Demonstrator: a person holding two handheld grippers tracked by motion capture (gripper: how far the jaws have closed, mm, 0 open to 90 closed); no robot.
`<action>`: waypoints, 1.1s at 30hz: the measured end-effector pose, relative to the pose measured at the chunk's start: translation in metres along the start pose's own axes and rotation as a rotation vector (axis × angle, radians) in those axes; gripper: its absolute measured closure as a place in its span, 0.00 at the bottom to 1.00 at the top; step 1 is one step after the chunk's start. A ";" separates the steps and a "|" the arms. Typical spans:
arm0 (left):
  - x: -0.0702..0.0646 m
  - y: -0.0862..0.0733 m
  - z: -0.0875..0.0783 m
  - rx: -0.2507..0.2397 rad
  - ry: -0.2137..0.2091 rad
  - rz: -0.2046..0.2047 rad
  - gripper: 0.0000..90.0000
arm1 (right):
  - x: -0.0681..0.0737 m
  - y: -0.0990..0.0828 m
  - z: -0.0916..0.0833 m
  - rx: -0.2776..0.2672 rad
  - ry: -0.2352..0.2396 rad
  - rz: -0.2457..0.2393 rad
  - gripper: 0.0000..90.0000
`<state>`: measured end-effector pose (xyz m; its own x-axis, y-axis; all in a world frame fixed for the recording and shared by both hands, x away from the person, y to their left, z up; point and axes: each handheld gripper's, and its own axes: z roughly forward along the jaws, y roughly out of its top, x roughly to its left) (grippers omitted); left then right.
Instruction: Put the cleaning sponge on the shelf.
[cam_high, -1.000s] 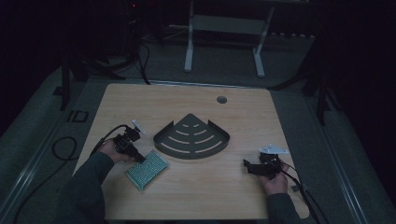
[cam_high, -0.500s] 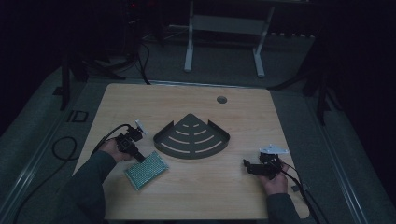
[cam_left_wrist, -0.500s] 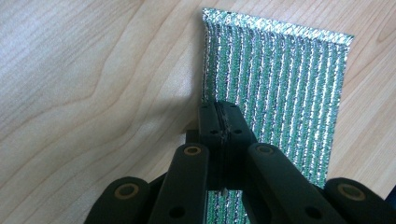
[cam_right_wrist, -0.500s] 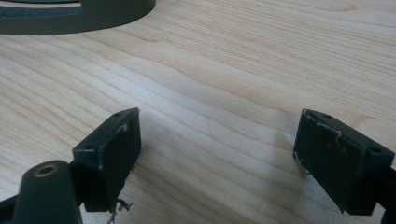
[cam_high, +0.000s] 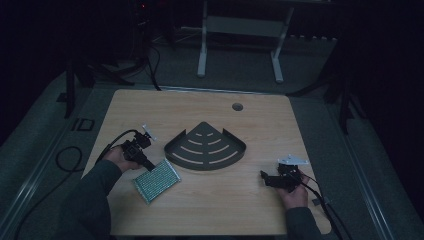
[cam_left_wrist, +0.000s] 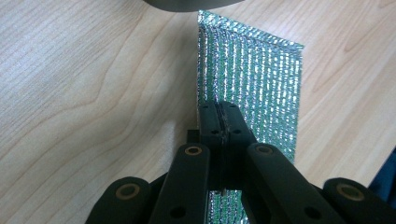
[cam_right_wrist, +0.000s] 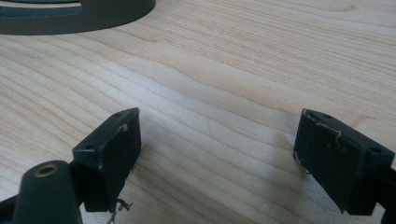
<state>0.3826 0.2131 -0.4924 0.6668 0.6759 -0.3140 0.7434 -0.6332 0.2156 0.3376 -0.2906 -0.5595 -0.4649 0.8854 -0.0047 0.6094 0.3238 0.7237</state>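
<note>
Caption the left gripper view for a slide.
Left gripper, jaws shut on a shiny green foil pouch lying on the wooden table.

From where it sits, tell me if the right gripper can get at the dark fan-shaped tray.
Probably yes. The right gripper is open and holds nothing, and bare table lies between it and the tray; nothing stands in the way.
</note>
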 end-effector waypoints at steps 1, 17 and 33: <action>0.000 0.000 -0.001 -0.004 0.001 -0.005 1.00 | 0.000 0.000 0.000 0.000 0.000 0.000 0.16; -0.002 -0.008 -0.021 -0.053 0.012 -0.006 1.00 | 0.000 0.000 0.000 0.000 0.000 0.000 0.16; 0.001 -0.012 -0.039 -0.115 0.003 -0.031 1.00 | 0.000 0.000 0.000 0.000 0.000 0.000 0.16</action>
<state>0.3763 0.2363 -0.4596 0.6435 0.6958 -0.3191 0.7646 -0.5645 0.3110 0.3376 -0.2906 -0.5595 -0.4648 0.8854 -0.0045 0.6097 0.3238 0.7235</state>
